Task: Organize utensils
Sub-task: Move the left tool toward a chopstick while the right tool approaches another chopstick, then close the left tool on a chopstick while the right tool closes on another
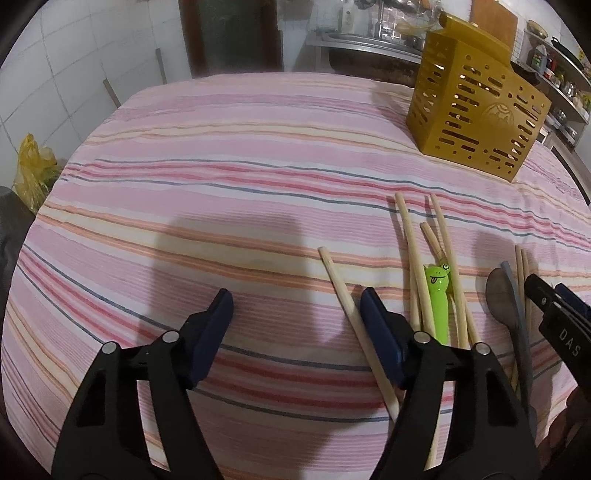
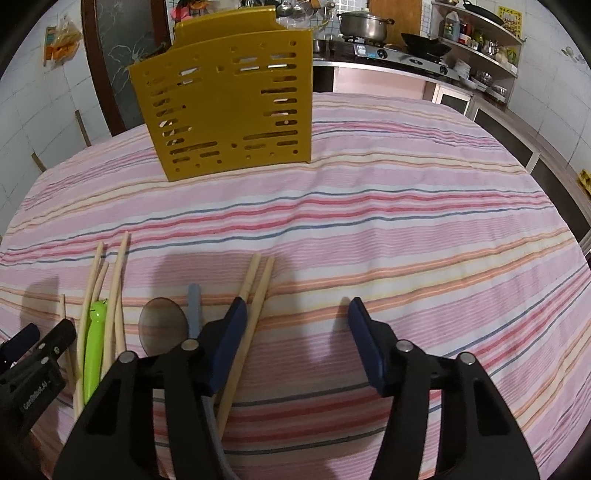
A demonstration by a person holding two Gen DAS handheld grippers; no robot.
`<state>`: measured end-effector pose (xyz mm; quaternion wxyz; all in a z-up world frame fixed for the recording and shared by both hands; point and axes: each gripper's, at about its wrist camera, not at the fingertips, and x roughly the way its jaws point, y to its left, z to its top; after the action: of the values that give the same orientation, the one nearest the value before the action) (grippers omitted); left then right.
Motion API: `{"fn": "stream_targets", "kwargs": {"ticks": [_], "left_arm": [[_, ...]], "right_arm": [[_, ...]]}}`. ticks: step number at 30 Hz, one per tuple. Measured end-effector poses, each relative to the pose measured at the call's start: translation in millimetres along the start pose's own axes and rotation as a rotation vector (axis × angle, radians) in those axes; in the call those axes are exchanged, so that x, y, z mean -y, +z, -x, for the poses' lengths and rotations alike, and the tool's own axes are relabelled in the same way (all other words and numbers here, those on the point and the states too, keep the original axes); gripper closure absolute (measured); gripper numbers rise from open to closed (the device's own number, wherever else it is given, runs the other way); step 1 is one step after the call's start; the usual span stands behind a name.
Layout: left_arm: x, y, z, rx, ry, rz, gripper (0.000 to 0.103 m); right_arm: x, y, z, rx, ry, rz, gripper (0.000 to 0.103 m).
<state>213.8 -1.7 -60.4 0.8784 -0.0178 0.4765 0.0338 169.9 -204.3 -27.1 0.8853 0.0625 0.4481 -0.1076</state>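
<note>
On the pink striped counter (image 2: 369, 192), loose wooden chopsticks (image 1: 408, 258) await the slotted mustard-yellow plastic holder (image 2: 229, 107), while left tongs (image 1: 295, 306) and right tongs (image 2: 297, 317) gape empty above them.

Woven striped cloth (image 1: 221, 192); matt wooden chopsticks (image 1: 410, 251); glossy plastic holder (image 1: 476, 110).

White tiled walls (image 1: 55, 74), dark wooden door with frosted glass panel (image 1: 232, 33), surface draped in pink striped cloth (image 2: 406, 221), steel sink (image 1: 354, 40) behind it, gas stove (image 2: 399, 55) carrying a lidded pot (image 2: 362, 24) and black wok (image 2: 424, 46), cluttered wall shelves (image 2: 480, 33), yellow plastic bag (image 1: 31, 170) on the floor
</note>
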Motion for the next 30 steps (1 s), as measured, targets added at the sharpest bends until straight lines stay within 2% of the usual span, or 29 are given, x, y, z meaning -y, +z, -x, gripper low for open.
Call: {"fn": "stream_targets", "kwargs": {"ticks": [3, 7, 9, 11, 13, 15, 16, 21, 24, 28, 30], "left_arm": [[1.1, 0.2, 1.0, -0.009, -0.004, -0.006, 0.039], [4.2, 3.5, -1.5, -0.022, 0.005, -0.005, 0.046], [5.1, 7.4, -2.0, -0.032, -0.003, -0.004, 0.054], [8.0, 11.3, -2.6, -0.046, -0.016, -0.016, 0.07], [11.8, 16.5, -4.8, -0.062, -0.026, -0.029, 0.081], [14.2, 21.6, -7.6, -0.076, -0.029, -0.036, 0.087], [14.8, 23.9, -8.7, -0.081, -0.036, -0.038, 0.091], [12.7, 31.9, -12.9, -0.084, -0.061, -0.026, 0.093], [10.2, 34.9, -9.0, -0.077, -0.099, -0.019, 0.094], [7.2, 36.5, 9.4, -0.008, -0.118, -0.02, 0.094], [7.8, 36.8, 23.7, 0.044, -0.131, -0.032, 0.094]], "right_arm": [[1.8, -4.0, 1.1, -0.029, 0.027, -0.011, 0.05], [-9.0, -1.0, -3.7, -0.028, -0.004, 0.014, 0.056], [-11.4, 2.0, -7.5, -0.024, -0.011, 0.018, 0.061], [-12.8, 6.6, -9.8, -0.027, -0.007, 0.02, 0.067], [-12.4, 12.1, -11.3, -0.039, 0.009, 0.018, 0.075], [-9.7, 17.1, -12.8, -0.048, 0.025, 0.009, 0.087], [-7.7, 19.4, -13.6, -0.052, 0.035, 0.001, 0.09], [3.9, 26.8, -14.5, -0.059, 0.09, -0.038, 0.092], [9.1, 29.2, -6.6, -0.025, 0.09, -0.044, 0.092], [25.3, 32.9, 3.3, 0.028, 0.108, -0.088, 0.093], [32.6, 35.9, 12.7, 0.081, 0.105, -0.105, 0.093]]}}
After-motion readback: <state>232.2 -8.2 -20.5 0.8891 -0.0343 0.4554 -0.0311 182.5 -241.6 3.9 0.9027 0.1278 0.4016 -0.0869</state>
